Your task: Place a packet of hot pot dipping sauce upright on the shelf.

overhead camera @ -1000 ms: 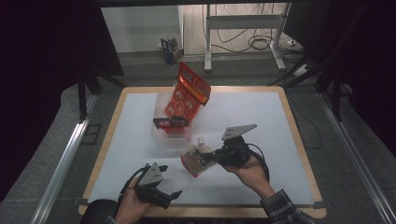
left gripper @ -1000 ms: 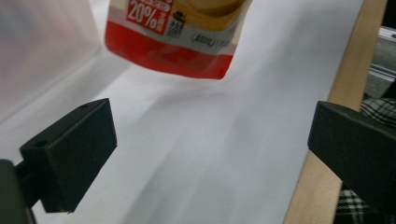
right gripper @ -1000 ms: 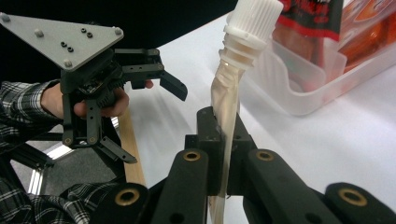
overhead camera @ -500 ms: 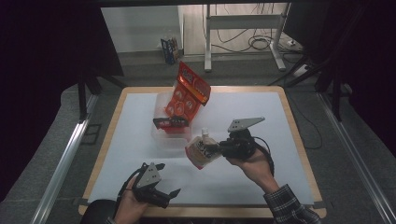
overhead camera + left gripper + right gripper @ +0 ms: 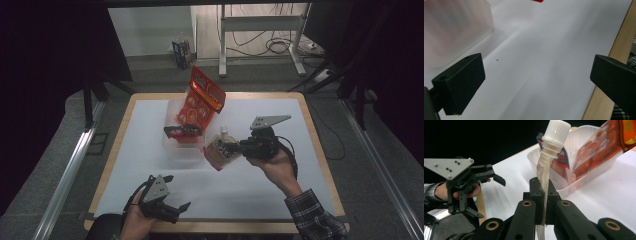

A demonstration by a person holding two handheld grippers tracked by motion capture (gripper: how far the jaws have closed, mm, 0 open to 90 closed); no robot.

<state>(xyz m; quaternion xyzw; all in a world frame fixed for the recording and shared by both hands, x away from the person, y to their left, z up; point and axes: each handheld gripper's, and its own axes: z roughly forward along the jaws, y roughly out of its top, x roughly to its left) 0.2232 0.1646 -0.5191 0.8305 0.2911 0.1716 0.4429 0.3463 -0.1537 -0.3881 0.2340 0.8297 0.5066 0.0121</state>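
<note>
Two tools: left tool [image 5: 172, 209] and right tool [image 5: 239, 147]. One spouted pouch [image 5: 218, 149], one orange snack bag [image 5: 201, 101], one small black packet [image 5: 182, 131]. One clear plastic tub [image 5: 184, 148], one worktop [image 5: 280, 115].

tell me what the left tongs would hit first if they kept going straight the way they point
Probably nothing soon: the open left tongs point along bare white table sheet. The clear tub sits off to one side; depth is unclear.

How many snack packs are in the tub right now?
2. An orange pack stands tilted at the back of the tub; a dark pack sits in front of it. The right gripper holds a pouch outside. More may be hidden.
</note>
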